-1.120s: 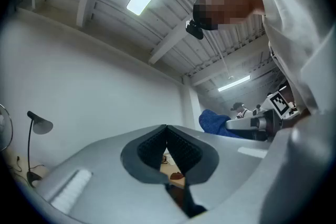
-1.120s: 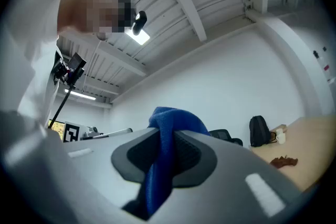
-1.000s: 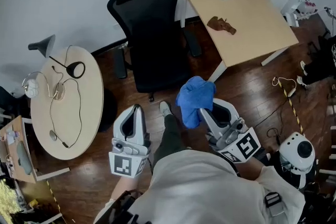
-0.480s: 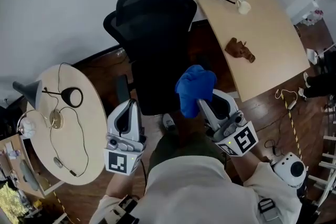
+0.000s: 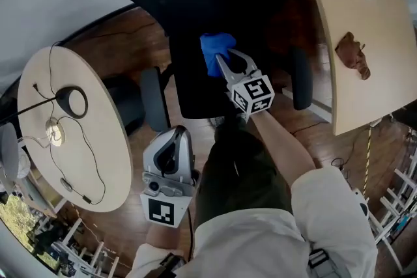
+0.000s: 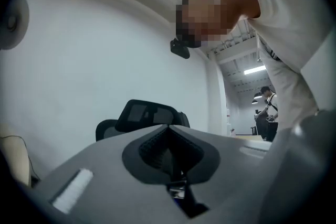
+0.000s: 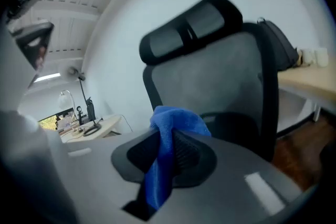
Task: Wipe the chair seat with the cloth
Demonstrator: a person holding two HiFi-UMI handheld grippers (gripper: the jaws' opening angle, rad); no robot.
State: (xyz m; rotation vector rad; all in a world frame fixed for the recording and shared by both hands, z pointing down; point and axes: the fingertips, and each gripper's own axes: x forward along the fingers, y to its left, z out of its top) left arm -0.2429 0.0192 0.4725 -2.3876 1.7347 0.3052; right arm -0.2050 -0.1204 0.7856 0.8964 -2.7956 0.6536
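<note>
The black office chair point(image 5: 195, 84) fills the top of the head view, and its mesh back point(image 7: 210, 71) rises close ahead in the right gripper view. My right gripper point(image 5: 225, 63) reaches out over the chair seat, shut on a bunched blue cloth point(image 5: 215, 51). In the right gripper view the cloth point(image 7: 168, 139) is pinched between the jaws and hangs down from them. Whether it touches the seat, I cannot tell. My left gripper point(image 5: 173, 139) hangs back by the person's leg, jaws together and empty. The chair point(image 6: 147, 115) is ahead in the left gripper view.
A round pale table point(image 5: 39, 140) with a lamp and cables stands left of the chair. A wooden desk point(image 5: 378, 75) with a brown object point(image 5: 352, 55) is at the right. A backpack point(image 7: 278, 50) sits on the desk. A person point(image 6: 268, 113) stands far off.
My right gripper has carried the blue cloth forward, from in front of the chair to over its seat. The head view has closed in on the chair. My left gripper stayed back.
</note>
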